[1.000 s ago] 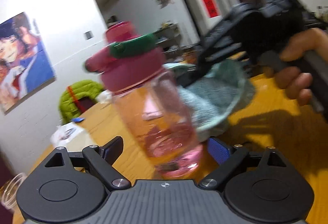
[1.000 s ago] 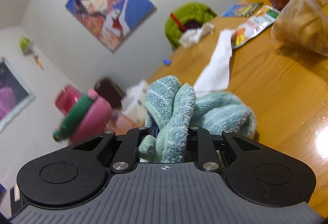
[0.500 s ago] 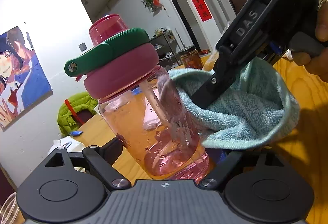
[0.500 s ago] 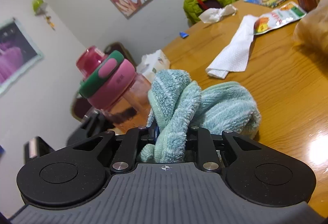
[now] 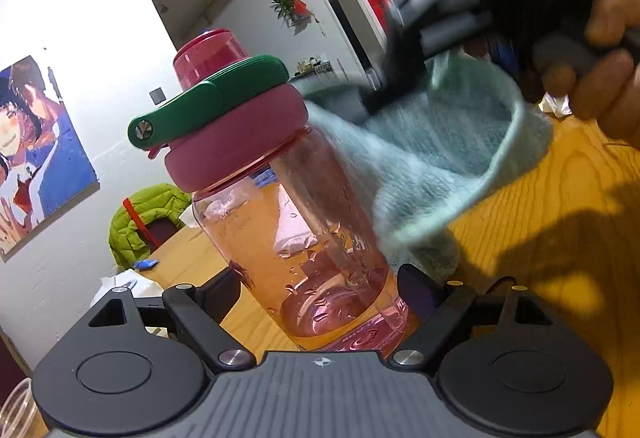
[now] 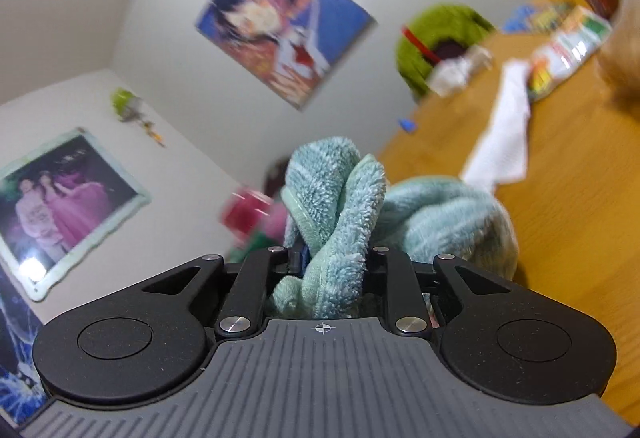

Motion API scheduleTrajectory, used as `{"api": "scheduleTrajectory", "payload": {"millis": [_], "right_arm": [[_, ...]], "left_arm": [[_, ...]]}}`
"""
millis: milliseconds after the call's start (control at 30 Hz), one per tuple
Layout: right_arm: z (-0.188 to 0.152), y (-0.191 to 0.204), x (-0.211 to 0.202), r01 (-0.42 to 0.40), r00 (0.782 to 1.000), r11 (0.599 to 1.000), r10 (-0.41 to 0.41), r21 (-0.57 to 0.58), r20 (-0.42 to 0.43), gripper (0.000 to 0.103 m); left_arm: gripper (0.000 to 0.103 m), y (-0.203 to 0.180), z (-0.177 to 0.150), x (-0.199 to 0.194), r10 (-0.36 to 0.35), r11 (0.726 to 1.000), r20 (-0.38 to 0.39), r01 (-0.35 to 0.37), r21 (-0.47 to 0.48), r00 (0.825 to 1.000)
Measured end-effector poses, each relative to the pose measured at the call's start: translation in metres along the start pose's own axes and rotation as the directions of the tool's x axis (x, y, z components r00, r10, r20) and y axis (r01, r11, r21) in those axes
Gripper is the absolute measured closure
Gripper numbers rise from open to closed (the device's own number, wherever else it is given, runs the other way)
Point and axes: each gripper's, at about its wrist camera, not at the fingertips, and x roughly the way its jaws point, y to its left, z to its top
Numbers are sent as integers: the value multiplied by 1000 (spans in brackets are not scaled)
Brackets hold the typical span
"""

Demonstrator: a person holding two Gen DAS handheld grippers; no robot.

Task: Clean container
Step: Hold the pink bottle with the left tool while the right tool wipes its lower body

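Wooden worktop [image 5: 560, 222] in a white-walled room with two posters. One pink bottle [image 5: 304, 238], tilted, gripped by the left tongs [image 5: 320, 290], which have just been closing. One teal cloth [image 6: 340, 222], clamped in right tongs [image 6: 332, 258], touches the bottle's side. One white paper towel [image 6: 504, 145].

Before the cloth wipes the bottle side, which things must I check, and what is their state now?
1. Left tongs closed on the bottle base; they have just been closing: ok.
2. Right tongs clamp the teal cloth: ok.
3. Cloth against the bottle's side: ok.
4. Bottle lid on: ok.
5. Bottle upright: not ok, tilted.
6. Dirt left on the wall: cannot tell.
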Motion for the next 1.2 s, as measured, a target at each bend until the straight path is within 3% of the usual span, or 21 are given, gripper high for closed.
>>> {"api": "scheduleTrajectory", "payload": {"millis": [67, 167, 233, 267, 333, 400, 467, 500, 600, 733, 833, 1200], "right_arm": [[-2, -6, 10, 92, 993, 996, -92, -2, -71, 80], [-11, -12, 32, 262, 947, 962, -271, -72, -172, 82], [-15, -11, 38, 299, 932, 948, -314, -109, -181, 84], [-15, -10, 37, 298, 933, 948, -314, -113, -173, 83], [-12, -3, 26, 258, 957, 961, -268, -99, -114, 83], [-6, 5, 6, 141, 990, 987, -142, -73, -20, 83], [-1, 11, -9, 21, 999, 998, -19, -56, 41, 83], [-1, 12, -12, 7, 999, 998, -4, -61, 46, 83], [-4, 2, 3, 96, 995, 995, -97, -37, -22, 82], [-12, -13, 32, 283, 945, 957, -289, -59, -154, 83], [-12, -10, 33, 284, 945, 955, -293, -81, -142, 82], [-13, -8, 35, 300, 942, 947, -313, -114, -123, 81]], "left_arm": [[20, 0, 0, -1, -1, 1000, 0, 1, 1, 1000], [20, -6, -5, -10, -1, 1000, 1, 1, -1, 1000], [20, -7, -6, -11, -1, 1000, 0, 1, -3, 1000], [20, -7, -6, -12, 0, 1000, 0, 0, -2, 1000], [20, -3, -8, -14, -2, 1000, 0, 2, 0, 1000], [20, 1, -12, -17, -5, 1000, 2, 5, 5, 1000], [20, -1, -13, -18, -7, 1000, 2, 7, 7, 1000], [19, -2, -13, -19, -6, 1000, 2, 6, 7, 1000], [19, -2, -13, -19, -11, 1000, 1, 11, 7, 1000], [17, -4, -12, -18, -7, 1000, -3, 7, 14, 1000], [12, -4, -11, -20, -11, 1000, -7, 11, -3, 1000], [11, -2, -9, -9, -27, 998, -7, 26, -54, 1000]]}}
